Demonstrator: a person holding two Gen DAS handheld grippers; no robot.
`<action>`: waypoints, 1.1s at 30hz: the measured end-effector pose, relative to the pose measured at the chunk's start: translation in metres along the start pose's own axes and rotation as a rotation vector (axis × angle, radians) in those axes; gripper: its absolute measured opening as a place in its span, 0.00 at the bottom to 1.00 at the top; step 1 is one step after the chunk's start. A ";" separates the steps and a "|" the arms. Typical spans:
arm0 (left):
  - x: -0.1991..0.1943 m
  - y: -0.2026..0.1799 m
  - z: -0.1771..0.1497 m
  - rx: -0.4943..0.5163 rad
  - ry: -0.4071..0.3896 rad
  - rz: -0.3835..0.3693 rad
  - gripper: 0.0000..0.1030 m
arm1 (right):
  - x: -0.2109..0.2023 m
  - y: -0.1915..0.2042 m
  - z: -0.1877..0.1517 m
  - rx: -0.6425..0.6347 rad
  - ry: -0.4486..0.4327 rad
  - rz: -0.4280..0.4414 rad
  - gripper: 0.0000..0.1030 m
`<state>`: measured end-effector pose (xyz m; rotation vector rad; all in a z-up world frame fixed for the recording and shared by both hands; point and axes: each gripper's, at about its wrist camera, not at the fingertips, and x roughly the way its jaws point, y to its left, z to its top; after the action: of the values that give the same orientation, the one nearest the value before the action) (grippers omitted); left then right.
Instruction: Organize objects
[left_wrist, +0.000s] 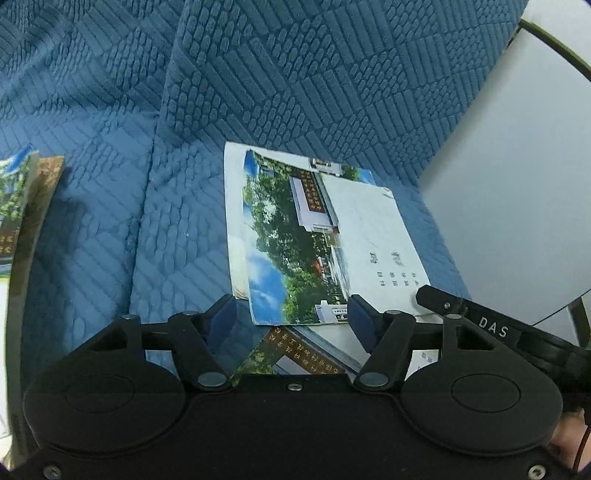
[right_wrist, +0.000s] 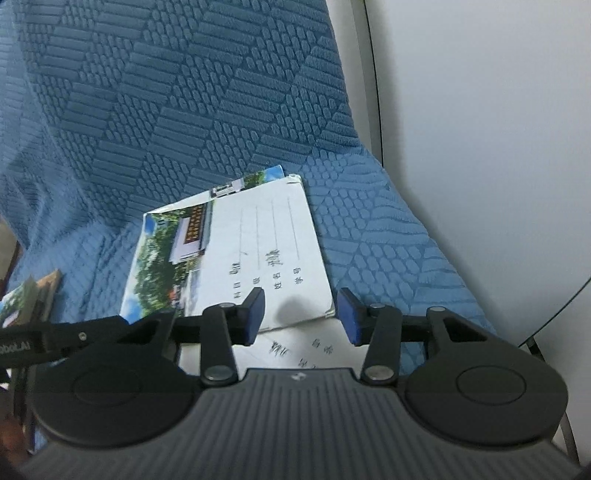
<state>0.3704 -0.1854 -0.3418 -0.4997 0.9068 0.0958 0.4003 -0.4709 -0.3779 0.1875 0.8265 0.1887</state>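
left gripper and right gripper, both spread and holding nothing, hover over the near edge of the top notebook, which lies skewed on others; a further stack sits well left on the sofa. squaring and gathering seem left.

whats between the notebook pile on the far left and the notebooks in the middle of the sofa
Only bare blue sofa cover, with a cushion seam running through it. The left wrist view shows it between the left pile and the middle notebooks.
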 end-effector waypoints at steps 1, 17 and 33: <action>0.002 0.000 0.000 -0.005 0.002 -0.001 0.61 | 0.003 -0.001 0.001 0.007 0.008 0.002 0.46; -0.007 0.004 -0.001 -0.036 0.025 -0.065 0.67 | -0.016 -0.012 0.003 0.146 0.044 0.120 0.46; -0.068 0.025 -0.027 0.004 0.034 -0.082 0.67 | -0.071 0.028 -0.033 0.091 0.102 0.067 0.46</action>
<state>0.3020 -0.1671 -0.3122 -0.5350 0.9180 0.0112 0.3260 -0.4581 -0.3425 0.2933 0.9317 0.2249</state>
